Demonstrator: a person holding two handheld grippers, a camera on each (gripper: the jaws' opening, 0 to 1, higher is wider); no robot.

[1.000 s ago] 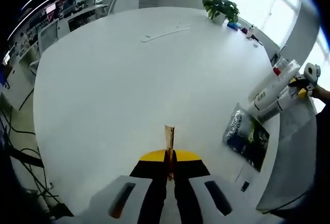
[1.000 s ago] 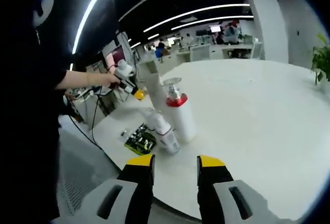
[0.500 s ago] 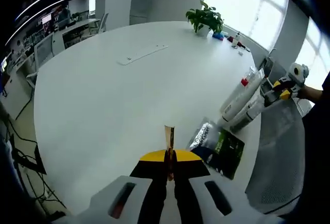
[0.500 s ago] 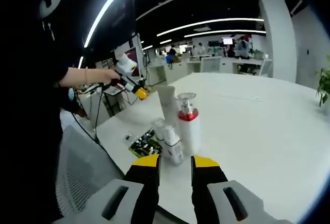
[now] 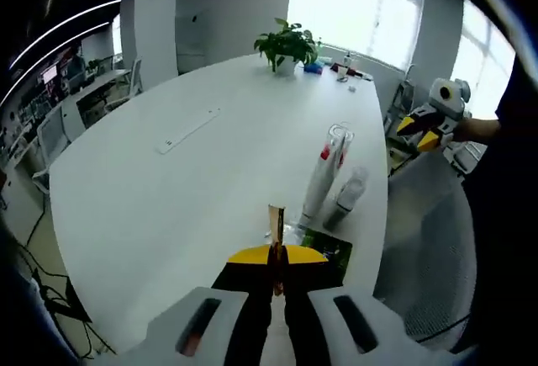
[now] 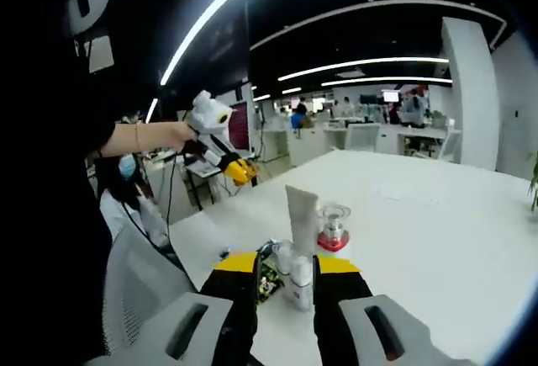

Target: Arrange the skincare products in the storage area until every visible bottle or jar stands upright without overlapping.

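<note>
Change, right claw (image 6: 286, 263): closer to the products than a second ago; group once well ahead, now right at the jaw tips
Change, left claw (image 5: 276, 252): swung round toward the group; products once far off to its right, now just ahead and slightly right
Cause: movement of both cameras, no sign that the products themselves shifted
Right claw state: jaws apart, flanking the small white bottle (image 6: 296, 275); contact with it impossible to confirm
Left claw state: jaws together, thin amber strip upright between the tips, nothing else held
Small white bottle: between the right claw's jaws, on the table (image 5: 168, 181) near its edge
White tube (image 6: 303, 213): upright just beyond the small bottle, straight ahead of the right claw
Red-collared pump bottle (image 6: 334, 231): upright, ahead and slightly right of the right claw, beside the tube
Dark sachet (image 6: 269, 278): flat on the table, just ahead-left of the right claw, close against the small bottle
Meaning for the task: approach apparently finished, grasp of the small bottle likely next; arranging itself not yet begun
Risk: tube and pump bottle close behind, easy to knock over if the claw pushes further in
</note>
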